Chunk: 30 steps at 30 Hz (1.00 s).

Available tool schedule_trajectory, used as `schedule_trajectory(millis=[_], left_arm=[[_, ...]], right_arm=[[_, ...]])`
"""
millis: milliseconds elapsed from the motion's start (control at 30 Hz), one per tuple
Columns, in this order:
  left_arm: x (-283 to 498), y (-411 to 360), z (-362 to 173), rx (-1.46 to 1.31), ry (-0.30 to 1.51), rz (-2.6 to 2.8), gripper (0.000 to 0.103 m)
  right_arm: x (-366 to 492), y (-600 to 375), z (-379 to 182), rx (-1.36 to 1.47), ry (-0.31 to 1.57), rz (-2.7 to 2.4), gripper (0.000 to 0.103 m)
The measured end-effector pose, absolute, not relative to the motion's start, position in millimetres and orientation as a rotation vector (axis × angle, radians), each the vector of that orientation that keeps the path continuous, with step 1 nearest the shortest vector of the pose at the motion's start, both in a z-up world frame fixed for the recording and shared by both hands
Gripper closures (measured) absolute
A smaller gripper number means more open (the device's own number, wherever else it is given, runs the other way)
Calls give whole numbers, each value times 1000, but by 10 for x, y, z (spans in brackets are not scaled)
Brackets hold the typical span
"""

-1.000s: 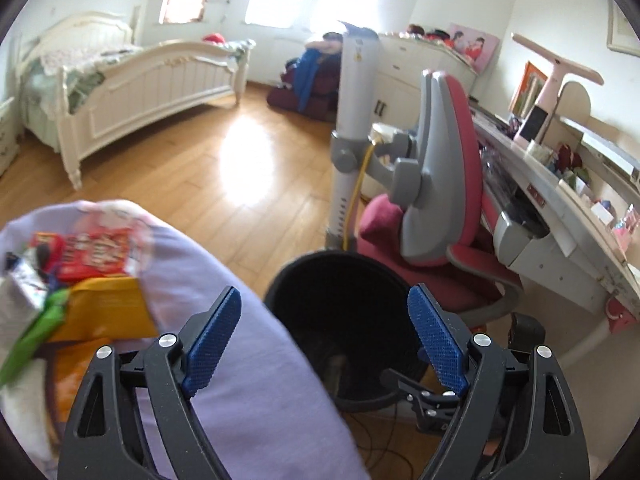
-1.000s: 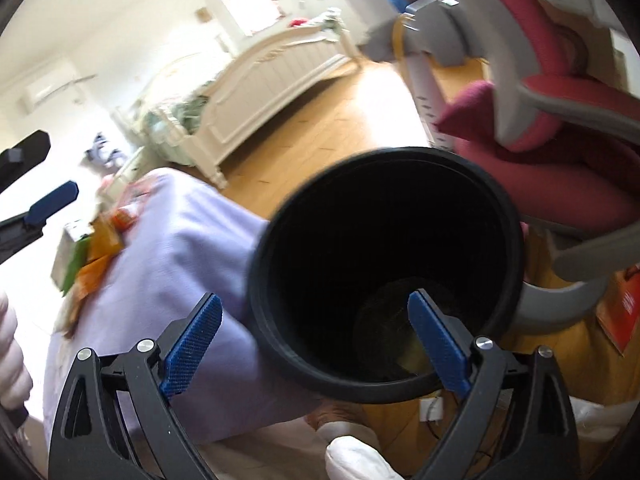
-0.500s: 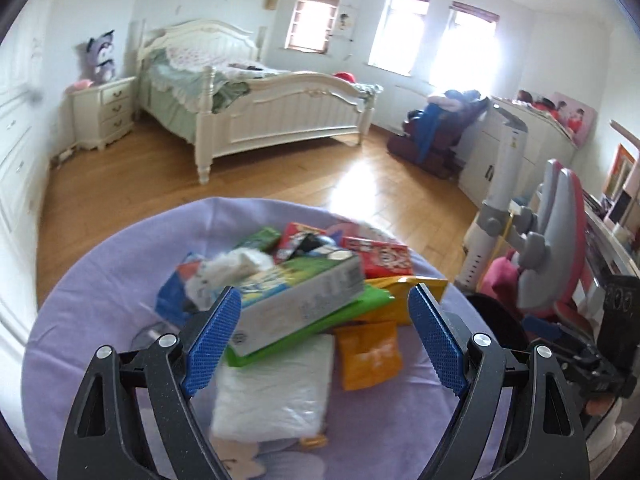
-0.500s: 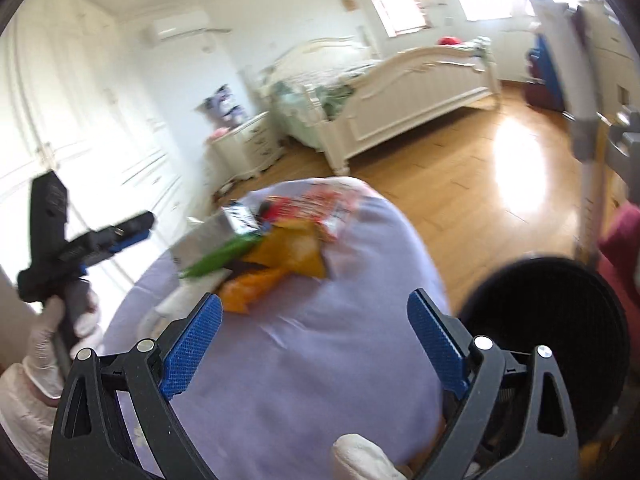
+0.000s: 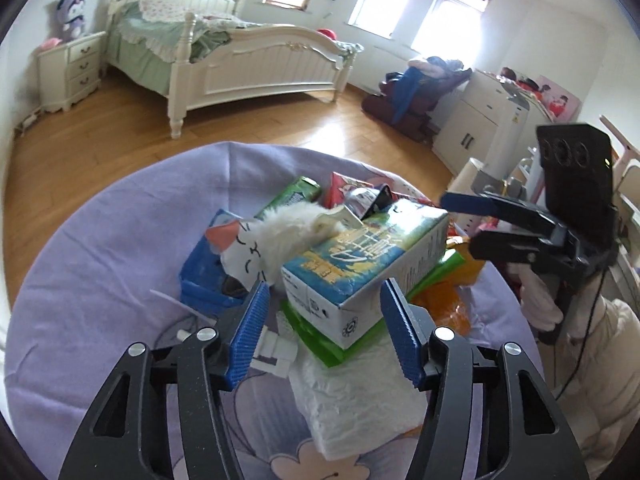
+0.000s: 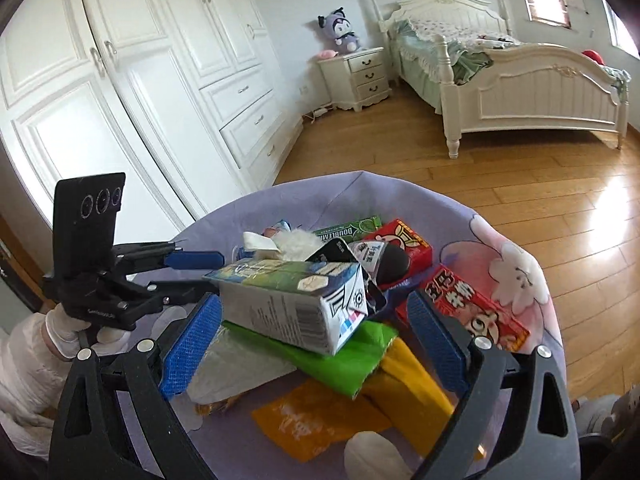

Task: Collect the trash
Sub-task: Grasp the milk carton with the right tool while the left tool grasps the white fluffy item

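A heap of trash lies on a round table with a purple cloth (image 5: 100, 248). On top is a blue-green drink carton (image 5: 360, 264), also in the right wrist view (image 6: 296, 300). Under it lie a green wrapper (image 6: 340, 356), white tissue pack (image 5: 356, 400), orange wrappers (image 6: 320, 420), red snack boxes (image 6: 472, 308) and white fluff (image 5: 292, 228). My left gripper (image 5: 324, 336) is open, its fingers either side of the carton's near end. My right gripper (image 6: 316, 344) is open, straddling the carton from the other side.
A white bed (image 5: 256, 64) and nightstand (image 5: 68, 68) stand beyond the table on a wooden floor. White wardrobes (image 6: 132, 80) line the left wall. A desk and cabinet (image 5: 480, 120) stand at the right.
Both grippers swung away from the black bin and moved in over the table's trash heap. The left gripper's fingers have narrowed around the carton.
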State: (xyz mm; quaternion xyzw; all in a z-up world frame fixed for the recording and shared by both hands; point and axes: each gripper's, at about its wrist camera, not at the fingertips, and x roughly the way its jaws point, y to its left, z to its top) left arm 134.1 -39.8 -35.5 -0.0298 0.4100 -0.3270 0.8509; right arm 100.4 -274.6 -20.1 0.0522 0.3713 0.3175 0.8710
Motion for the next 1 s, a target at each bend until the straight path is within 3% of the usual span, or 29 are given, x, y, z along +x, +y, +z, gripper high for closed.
schedule_trajectory(millis=[200, 300, 333, 433, 700, 767, 900, 933, 967, 1000], left_arm=[[1424, -499, -506, -43, 887, -745, 61], [1405, -527, -551, -20, 884, -745, 61], [1416, -537, -557, -24, 884, -745, 61], [1408, -490, -562, -55, 888, -754, 61], [1248, -520, -360, -2, 811, -773, 61], [1259, -509, -286, 4, 787, -753, 55], [1403, -638, -269, 78, 809, -661, 55], [1444, -696, -276, 99, 813, -655, 51], [1482, -765, -293, 130, 812, -640, 39], [1528, -823, -308, 170, 808, -612, 34]], right_arm=[[1222, -2604, -337, 126, 877, 795, 11], [1192, -2551, -364, 95, 871, 796, 24], [1144, -2570, -357, 86, 856, 775, 33], [961, -2641, -330, 121, 824, 791, 43], [191, -2681, -150, 85, 736, 672, 49], [10, -2850, -109, 153, 701, 636, 49], [-308, -3151, -236, 265, 671, 509, 49], [-366, -3186, -298, 280, 679, 492, 49], [-412, -3208, -342, 285, 689, 484, 49], [-441, -3198, -402, 278, 703, 471, 49]])
